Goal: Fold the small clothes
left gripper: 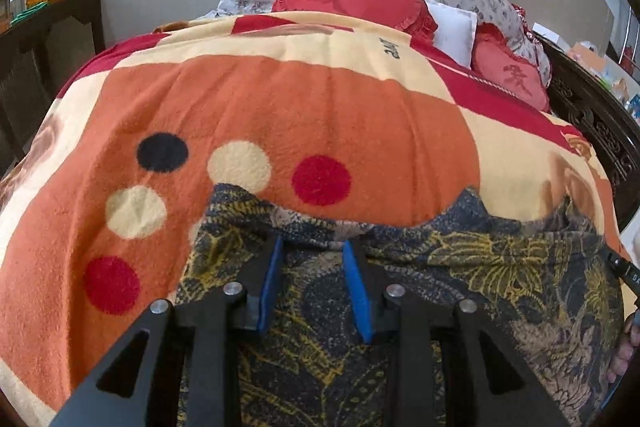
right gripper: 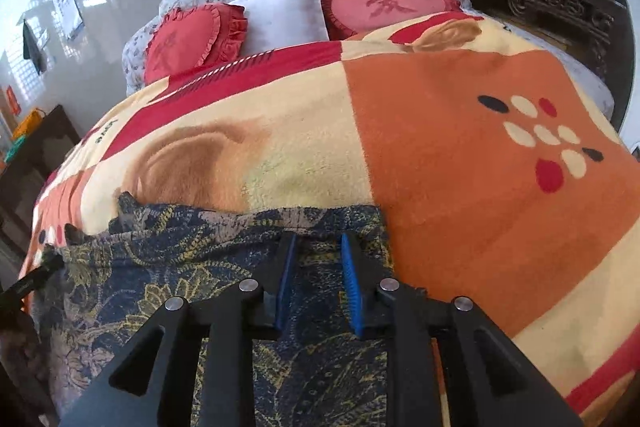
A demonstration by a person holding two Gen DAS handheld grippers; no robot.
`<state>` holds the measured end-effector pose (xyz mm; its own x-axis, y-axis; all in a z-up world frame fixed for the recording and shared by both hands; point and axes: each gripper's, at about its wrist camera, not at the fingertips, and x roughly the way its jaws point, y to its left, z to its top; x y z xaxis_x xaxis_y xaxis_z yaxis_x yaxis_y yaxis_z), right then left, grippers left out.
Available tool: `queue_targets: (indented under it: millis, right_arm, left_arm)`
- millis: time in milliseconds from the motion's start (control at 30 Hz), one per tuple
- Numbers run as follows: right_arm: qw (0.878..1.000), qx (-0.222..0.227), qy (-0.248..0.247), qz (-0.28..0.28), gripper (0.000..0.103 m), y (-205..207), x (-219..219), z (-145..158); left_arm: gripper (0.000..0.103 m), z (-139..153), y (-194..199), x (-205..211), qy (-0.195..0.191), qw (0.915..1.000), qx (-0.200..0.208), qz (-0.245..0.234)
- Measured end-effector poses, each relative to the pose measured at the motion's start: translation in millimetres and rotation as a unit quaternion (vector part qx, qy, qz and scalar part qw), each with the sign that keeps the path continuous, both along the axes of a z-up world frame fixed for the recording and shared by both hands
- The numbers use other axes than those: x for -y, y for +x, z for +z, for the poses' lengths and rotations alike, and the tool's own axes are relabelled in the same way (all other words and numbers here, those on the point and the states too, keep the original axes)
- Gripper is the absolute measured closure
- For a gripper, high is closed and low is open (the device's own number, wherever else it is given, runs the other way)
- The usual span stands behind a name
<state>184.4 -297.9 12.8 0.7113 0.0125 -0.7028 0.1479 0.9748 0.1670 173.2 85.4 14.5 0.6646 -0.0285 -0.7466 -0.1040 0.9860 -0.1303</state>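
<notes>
A dark blue garment with yellow leaf print [left gripper: 460, 267] lies on the orange-and-cream fleece blanket [left gripper: 280, 99]. Over the garment, the left claw [left gripper: 314, 247] and right claw [right gripper: 319, 241] both stand open, gripping nothing.

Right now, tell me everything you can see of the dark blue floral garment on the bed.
The dark blue thin fabric garment with yellow leaf print lies spread on the orange, cream and red fleece blanket, its far edge rumpled. The left gripper and right gripper rest over it, blue pads apart, not pinching it.
</notes>
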Motion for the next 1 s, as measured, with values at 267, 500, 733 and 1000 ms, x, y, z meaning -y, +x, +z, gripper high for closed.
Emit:
queue_targets:
  millis: [267, 500, 733, 1000]
  right_arm:
    - [1.0, 0.001, 0.003, 0.0, 0.069, 0, -1, 0]
    - [1.0, 0.001, 0.005, 0.001, 0.069, -1, -1, 0]
    - [1.0, -0.001, 0.0, -0.001, 0.069, -1, -2, -1]
    - [0.999, -0.033, 0.009, 0.002, 0.065, 2, 3, 4]
  left_arm:
    - [0.069, 0, 0, 1, 0.005, 1.0, 0.0, 0.0]
    - [0.069, 0, -1, 1, 0.002, 1.0, 0.0, -0.001]
    - [0.069, 0, -1, 2, 0.006, 1.0, -0.001, -0.001]
    - [0.066, 56, -29, -5, -0.004, 1.0, -0.006, -0.002]
